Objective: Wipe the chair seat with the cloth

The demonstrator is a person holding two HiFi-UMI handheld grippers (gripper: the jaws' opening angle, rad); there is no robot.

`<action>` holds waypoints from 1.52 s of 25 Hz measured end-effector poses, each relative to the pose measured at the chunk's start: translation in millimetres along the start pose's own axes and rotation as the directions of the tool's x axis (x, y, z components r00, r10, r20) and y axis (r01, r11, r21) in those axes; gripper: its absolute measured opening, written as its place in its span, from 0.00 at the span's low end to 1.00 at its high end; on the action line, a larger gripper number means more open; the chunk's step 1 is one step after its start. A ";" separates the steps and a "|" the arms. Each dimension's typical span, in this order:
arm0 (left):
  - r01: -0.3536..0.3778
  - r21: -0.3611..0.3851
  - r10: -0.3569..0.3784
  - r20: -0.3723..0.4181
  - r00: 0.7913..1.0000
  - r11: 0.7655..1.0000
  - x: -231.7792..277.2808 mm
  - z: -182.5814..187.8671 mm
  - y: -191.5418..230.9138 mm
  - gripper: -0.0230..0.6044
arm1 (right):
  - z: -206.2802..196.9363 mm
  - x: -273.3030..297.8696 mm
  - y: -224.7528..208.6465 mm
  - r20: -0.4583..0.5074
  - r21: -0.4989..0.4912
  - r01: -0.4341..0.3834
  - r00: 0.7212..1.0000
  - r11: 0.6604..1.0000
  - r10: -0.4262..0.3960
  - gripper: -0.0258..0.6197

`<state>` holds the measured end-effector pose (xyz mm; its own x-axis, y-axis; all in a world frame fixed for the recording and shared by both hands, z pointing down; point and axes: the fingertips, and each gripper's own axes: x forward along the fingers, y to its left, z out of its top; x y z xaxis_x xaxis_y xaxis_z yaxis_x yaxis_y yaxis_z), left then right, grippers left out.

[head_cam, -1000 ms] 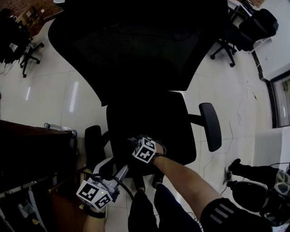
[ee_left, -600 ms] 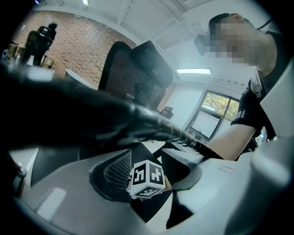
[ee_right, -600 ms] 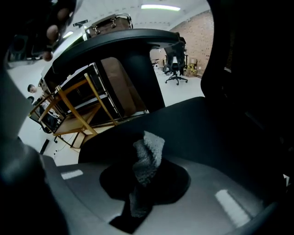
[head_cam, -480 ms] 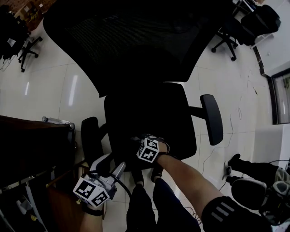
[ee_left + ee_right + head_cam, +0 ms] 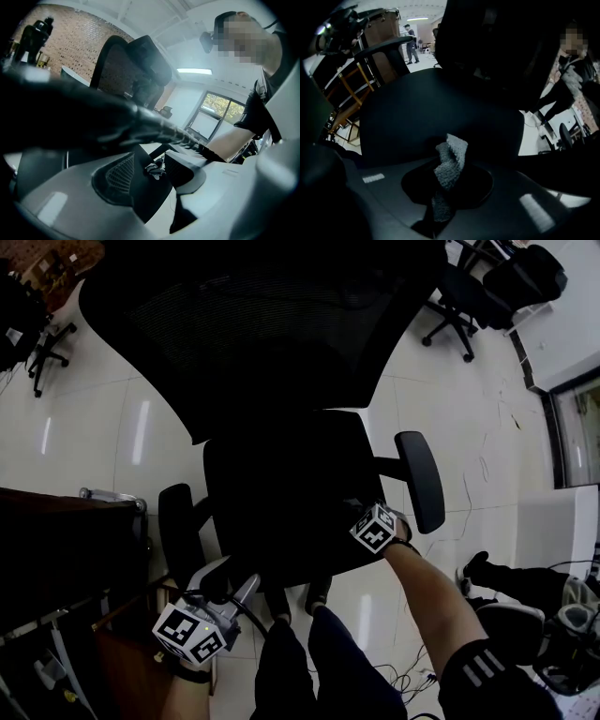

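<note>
Glossy white floor tiles [image 5: 84,427] surround a black office chair, and other chairs [image 5: 459,296] stand well apart at the far side. A dark desk [image 5: 66,540] lies near the chair on my left. Loose cables [image 5: 487,465] trail over the tiles on my right.

Finding: the chair seat [image 5: 281,493] is dark and bare, bounded by the mesh backrest [image 5: 272,324] and two armrests [image 5: 420,479].

Finding: my right gripper [image 5: 447,187] sits at the seat's front right corner, jaws clamped on the grey cloth [image 5: 449,164]. The cloth bunches upward between them and points across the seat. Whether it touches the seat, I cannot tell.

Finding: my left gripper [image 5: 150,171] hangs low off the front left of the chair with a narrow gap between its pads and nothing gripped. Something small and pale shows beyond the gap, too small to name.

Assessment: wiping appears under way at the right edge. To do it well, I should press the cloth flat, sweep in overlapping passes toward the left armrest [image 5: 176,521], and keep the hard jaws off the upholstery. The castored chair may roll under pressure, and the left gripper could steady it.
</note>
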<state>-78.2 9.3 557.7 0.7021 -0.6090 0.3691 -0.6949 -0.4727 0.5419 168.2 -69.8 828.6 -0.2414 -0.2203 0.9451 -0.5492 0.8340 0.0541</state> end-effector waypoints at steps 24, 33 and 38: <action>-0.032 -0.069 0.029 -0.041 0.999 0.997 -29.0 -29.7 10.3 0.39 | 156.9 25.3 291.3 0.193 -0.212 -0.401 0.877 0.891 0.440 0.12; 0.045 -0.073 -0.048 -0.044 0.998 0.996 1.9 -21.2 -24.2 0.39 | -8.8 1.6 162.0 0.062 -0.034 -0.263 0.962 0.964 0.264 0.12; 0.059 -0.064 -0.063 -0.058 0.996 0.996 16.6 -12.7 -41.8 0.39 | -59.7 -25.7 84.3 0.025 0.077 -0.166 0.986 0.983 0.165 0.12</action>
<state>-35.5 27.2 550.8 0.7523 -0.5400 0.3774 -0.6407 -0.4661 0.6101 175.9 36.4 828.1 -0.3489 -0.0928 0.9326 -0.5616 0.8173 -0.1287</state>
